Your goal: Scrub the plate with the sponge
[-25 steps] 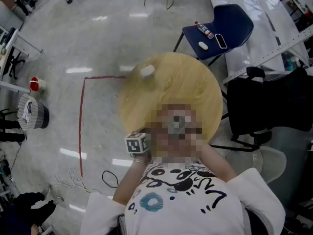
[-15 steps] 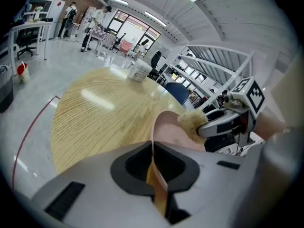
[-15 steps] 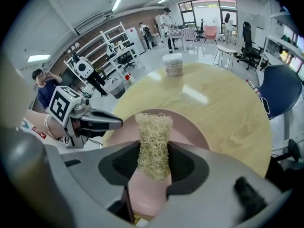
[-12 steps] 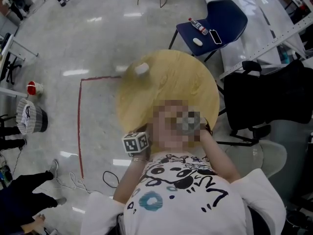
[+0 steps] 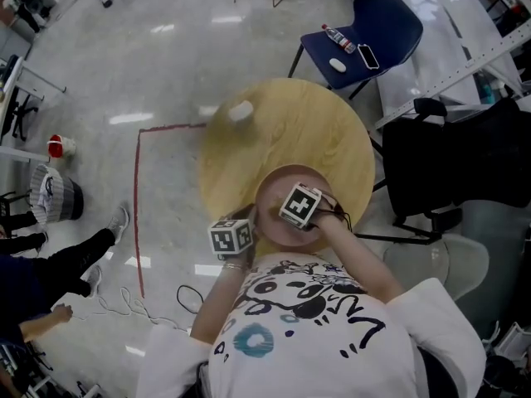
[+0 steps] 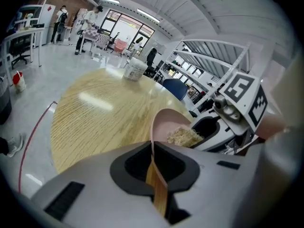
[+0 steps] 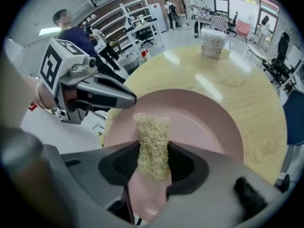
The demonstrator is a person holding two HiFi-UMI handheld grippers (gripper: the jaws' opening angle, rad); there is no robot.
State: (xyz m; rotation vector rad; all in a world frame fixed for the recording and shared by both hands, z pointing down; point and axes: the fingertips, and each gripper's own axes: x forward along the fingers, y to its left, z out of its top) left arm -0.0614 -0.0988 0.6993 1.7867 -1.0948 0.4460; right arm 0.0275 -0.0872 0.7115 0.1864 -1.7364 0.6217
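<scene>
A pink plate (image 5: 278, 189) lies at the near edge of a round wooden table (image 5: 290, 131). My left gripper (image 6: 154, 163) is shut on the plate's near-left rim (image 6: 164, 125), which it sees edge-on. In the head view its marker cube (image 5: 232, 237) sits just left of the plate. My right gripper (image 7: 153, 163) is shut on a straw-coloured fibrous sponge (image 7: 153, 144) and points steeply down over the plate's inside (image 7: 199, 122). The sponge's tip sits at the plate's surface; the sponge (image 6: 183, 137) also shows in the left gripper view. The right marker cube (image 5: 300, 206) hides the sponge from above.
A white paper cup (image 5: 241, 110) stands at the table's far side. A blue chair (image 5: 373, 31) with small items is behind the table, and a black chair (image 5: 448, 164) at its right. A person's legs (image 5: 58, 264) are on the floor at the left.
The right gripper with the sponge has shifted a little sideways over the plate. The left gripper has kept its place on the rim. A person has walked in at the lower left.
</scene>
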